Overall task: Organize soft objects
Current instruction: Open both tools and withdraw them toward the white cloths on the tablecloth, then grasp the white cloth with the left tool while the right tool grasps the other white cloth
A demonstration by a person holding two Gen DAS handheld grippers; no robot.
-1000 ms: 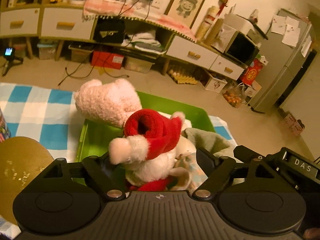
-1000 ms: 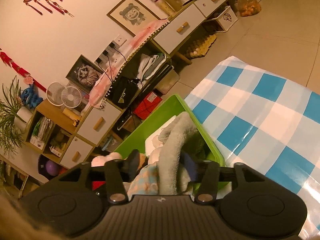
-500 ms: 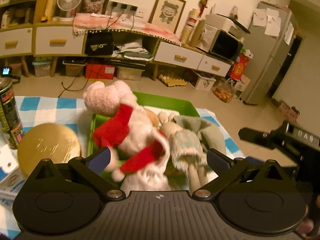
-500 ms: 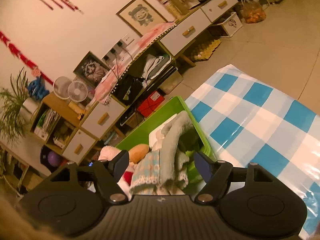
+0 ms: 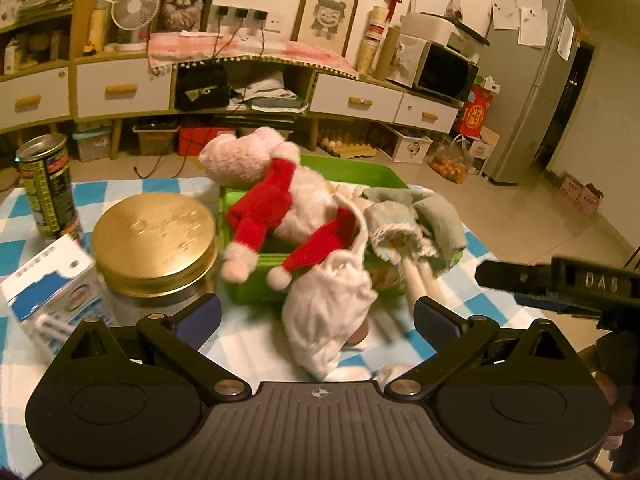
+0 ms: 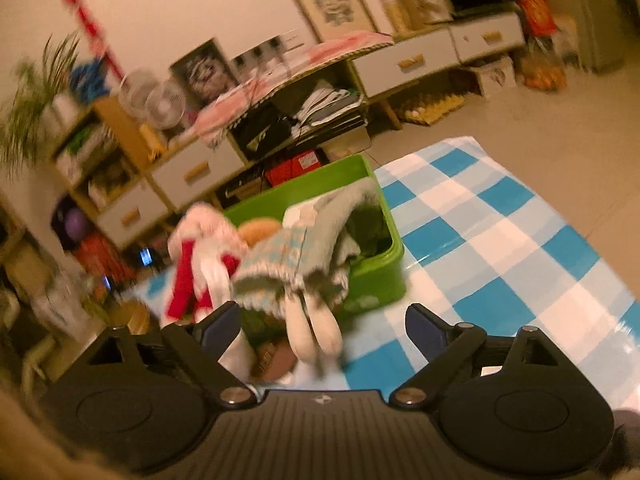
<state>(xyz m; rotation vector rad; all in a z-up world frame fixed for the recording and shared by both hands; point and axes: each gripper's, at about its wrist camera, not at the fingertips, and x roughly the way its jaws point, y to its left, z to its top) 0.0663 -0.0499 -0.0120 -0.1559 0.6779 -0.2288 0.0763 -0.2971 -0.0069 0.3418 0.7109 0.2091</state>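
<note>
Now both grippers hang back from the green bin [image 5: 240, 296], which sits on the blue-checked tablecloth [image 6: 500, 240] toward the table's far edge. Left gripper [image 5: 316, 320]: jaws spread as wide as they go after a last bit of opening, nothing pinched; the white sack of the Santa plush [image 5: 296, 216] droops between them without contact. Right gripper [image 6: 322, 322]: jaws have just been opening, now apart; the legs of the rag doll [image 6: 280, 264] dangle in the gap, no pad pressing on them.

Placement: the Santa plush lies across the bin's near-left corner, one red arm and the sack spilling over the near rim onto the cloth. The pink plush [image 5: 240, 156] perches on the far-left corner. The rag doll and a grey-green cloth [image 5: 436, 216] fill the right side, the doll's legs hanging over the near rim.

Handling, judged:
- All light, limp, compressible; nothing fragile.
- Fur and fabric should grip well, but a pinch on a loose limb or the sack will only stretch it.
- Best hold: the Santa's torso, the doll's dressed body.

Hazard: gold-lidded jar [image 5: 154, 236], milk carton [image 5: 52, 284] and tall can [image 5: 46, 188] stand just beside the bin's left wall.
</note>
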